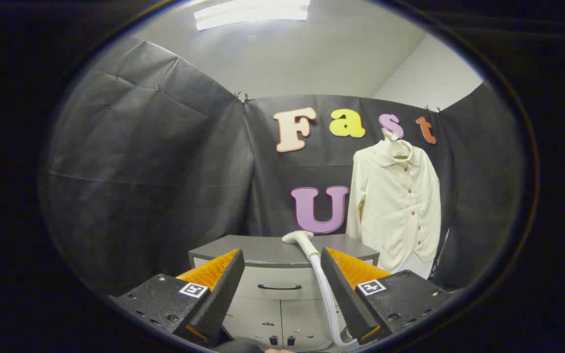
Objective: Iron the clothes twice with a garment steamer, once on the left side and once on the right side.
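Ahead, the steamer head (298,238) lies on the top of a grey cabinet (263,251) that serves here as the table, with a drawer handle on its front. The gripper (282,267) hangs short of the cabinet with its fingers spread wide and nothing between them. The steamer's handle and white hose (325,294) run from the head back toward the camera, passing just inside the right finger (334,279) and dropping down the cabinet front. So the long axis of the steamer lies roughly along the line of approach, slightly to the right of centre in the gap, and the head points away and a little left. To take it, the fingers would probably need to go forward and shift a touch rightward so the handle sits midway between them. The cream button-up shirt (398,206) hangs on a hanger against the booth wall, beyond the cabinet and to the right of the fingers, well apart from the steamer.
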Tool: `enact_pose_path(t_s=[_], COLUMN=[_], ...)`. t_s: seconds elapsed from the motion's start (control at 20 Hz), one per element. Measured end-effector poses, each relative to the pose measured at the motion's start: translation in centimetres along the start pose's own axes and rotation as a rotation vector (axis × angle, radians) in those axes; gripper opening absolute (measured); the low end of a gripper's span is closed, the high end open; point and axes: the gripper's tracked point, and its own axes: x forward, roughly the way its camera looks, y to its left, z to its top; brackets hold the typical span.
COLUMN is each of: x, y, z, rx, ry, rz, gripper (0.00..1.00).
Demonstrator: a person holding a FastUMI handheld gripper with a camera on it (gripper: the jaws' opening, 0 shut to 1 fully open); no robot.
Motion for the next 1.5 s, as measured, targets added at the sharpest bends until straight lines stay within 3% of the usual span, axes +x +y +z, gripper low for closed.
enact_pose_path(t_s=[0.95,1.5], x=[0.7,6.2], y=[-0.2,-1.0], z=[-0.3,-2.6], rx=[-0.007,0.003], ry=[0.02,0.112], rz=[-0.001,0.012], gripper=[0.95,0.95])
